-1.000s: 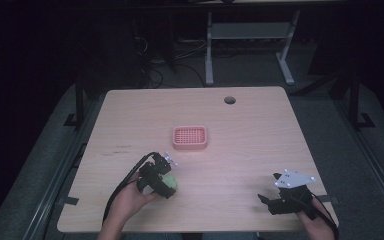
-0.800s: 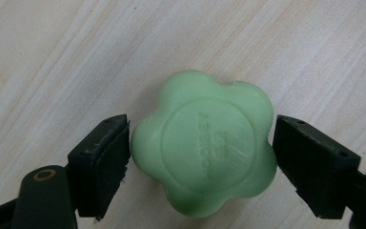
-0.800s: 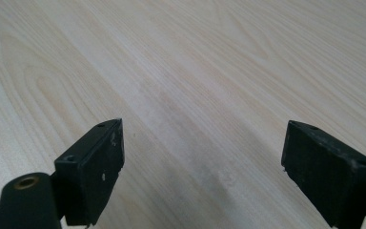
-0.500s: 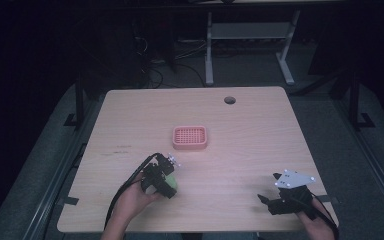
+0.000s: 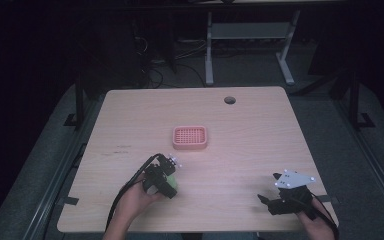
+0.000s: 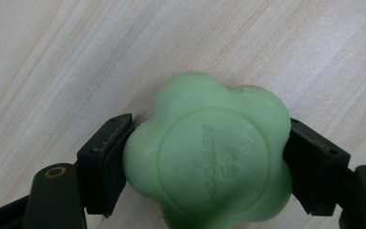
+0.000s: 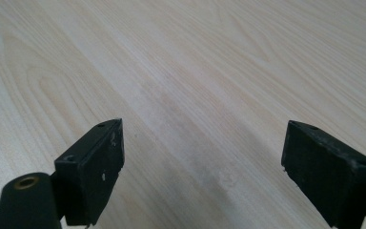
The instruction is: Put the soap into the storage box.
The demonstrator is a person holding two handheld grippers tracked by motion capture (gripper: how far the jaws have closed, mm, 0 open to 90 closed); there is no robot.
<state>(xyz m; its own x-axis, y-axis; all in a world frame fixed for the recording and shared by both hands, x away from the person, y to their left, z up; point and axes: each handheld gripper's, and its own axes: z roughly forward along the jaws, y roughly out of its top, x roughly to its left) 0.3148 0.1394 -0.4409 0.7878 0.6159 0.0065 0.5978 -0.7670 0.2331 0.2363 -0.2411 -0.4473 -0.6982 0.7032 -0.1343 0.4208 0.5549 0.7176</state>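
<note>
A pale green flower-shaped soap (image 6: 207, 157) with stamped lettering sits between the jaws of my left gripper (image 6: 208, 143), which is shut on its two sides just above the wooden table (image 6: 76, 57). From the high view this left gripper (image 5: 161, 176) is at the front left of the table, a sliver of the green soap (image 5: 172, 183) showing beside it. A pink slotted soap dish (image 5: 190, 137) lies at the table's middle, a short way beyond the left gripper. My right gripper (image 5: 271, 201) rests near the front right edge. Its jaws (image 7: 202, 138) stand wide open over bare wood.
A round cable hole (image 5: 229, 100) is in the table (image 5: 260, 145) at the back right. The left gripper's cable (image 5: 125, 192) loops toward the front edge. Dark floor and a grey desk frame (image 5: 250, 35) lie beyond the table.
My left hand has turned and shifted slightly with the soap in the gripper. The right gripper has stayed where it was.
</note>
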